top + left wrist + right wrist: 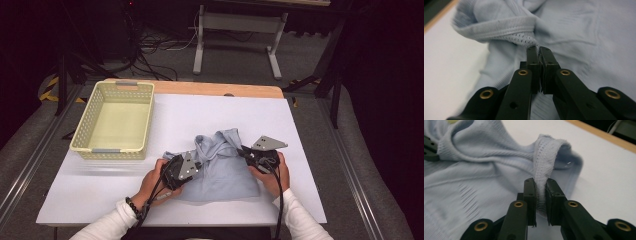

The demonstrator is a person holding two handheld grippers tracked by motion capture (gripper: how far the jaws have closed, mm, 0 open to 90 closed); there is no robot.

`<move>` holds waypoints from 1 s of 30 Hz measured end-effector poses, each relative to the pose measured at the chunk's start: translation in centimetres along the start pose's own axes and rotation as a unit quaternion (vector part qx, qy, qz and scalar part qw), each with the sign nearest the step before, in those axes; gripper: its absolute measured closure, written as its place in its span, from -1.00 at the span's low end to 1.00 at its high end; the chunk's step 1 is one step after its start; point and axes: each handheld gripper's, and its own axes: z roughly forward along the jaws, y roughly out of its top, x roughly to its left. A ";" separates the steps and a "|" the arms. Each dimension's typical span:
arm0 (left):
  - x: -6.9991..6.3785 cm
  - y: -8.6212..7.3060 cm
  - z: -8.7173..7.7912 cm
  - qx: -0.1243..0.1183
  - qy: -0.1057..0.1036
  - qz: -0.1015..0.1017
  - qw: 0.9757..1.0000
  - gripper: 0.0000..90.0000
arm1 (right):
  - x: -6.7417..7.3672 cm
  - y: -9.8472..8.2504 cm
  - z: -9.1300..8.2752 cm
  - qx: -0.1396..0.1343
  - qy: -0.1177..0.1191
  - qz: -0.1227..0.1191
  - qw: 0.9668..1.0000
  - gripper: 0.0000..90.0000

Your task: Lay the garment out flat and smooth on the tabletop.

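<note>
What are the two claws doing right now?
Left claw: closed on the light blue garment.
Right claw: closed on the garment's ribbed edge.

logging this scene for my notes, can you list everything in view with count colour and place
light blue knitted garment: one, pale blue, crumpled on the near middle of the sheet, ribbed edges lifted
perforated plastic basket: one, pale yellow with grey handles, far left of the table, nothing visible inside
white table cover: one, white, over most of the tabletop
wooden table: one, light wood, edge showing at the far side
grey metal stand: one, on the floor beyond the table
left gripper: one, black, shut on the garment's left part
right gripper: one, black, shut on a ribbed band at its right
</note>
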 end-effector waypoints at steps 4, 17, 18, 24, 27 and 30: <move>0.2 -0.5 0.4 0.005 -0.010 -0.010 1.000 0.96 | 0.2 -0.2 0.4 0.007 0.013 -0.005 1.000 0.66; 0.7 -1.1 1.5 0.007 -0.017 -0.019 1.000 0.97 | 0.4 1.7 0.8 -0.039 0.055 -0.017 0.998 0.24; 0.8 -1.1 1.4 0.004 -0.017 -0.020 1.000 0.97 | 0.2 2.0 1.0 -0.043 0.059 -0.010 0.997 0.23; 0.9 -1.0 0.7 -0.017 -0.010 -0.026 0.999 0.97 | 1.8 2.9 2.0 -0.038 0.102 -0.022 0.994 0.50; 0.9 -0.9 0.2 -0.030 -0.007 -0.023 0.999 0.98 | 3.0 3.2 2.6 -0.032 0.111 -0.036 0.993 0.61; 0.7 -0.7 0.0 -0.031 -0.006 -0.018 0.999 0.98 | 3.8 3.6 3.3 -0.031 0.128 -0.043 0.990 0.52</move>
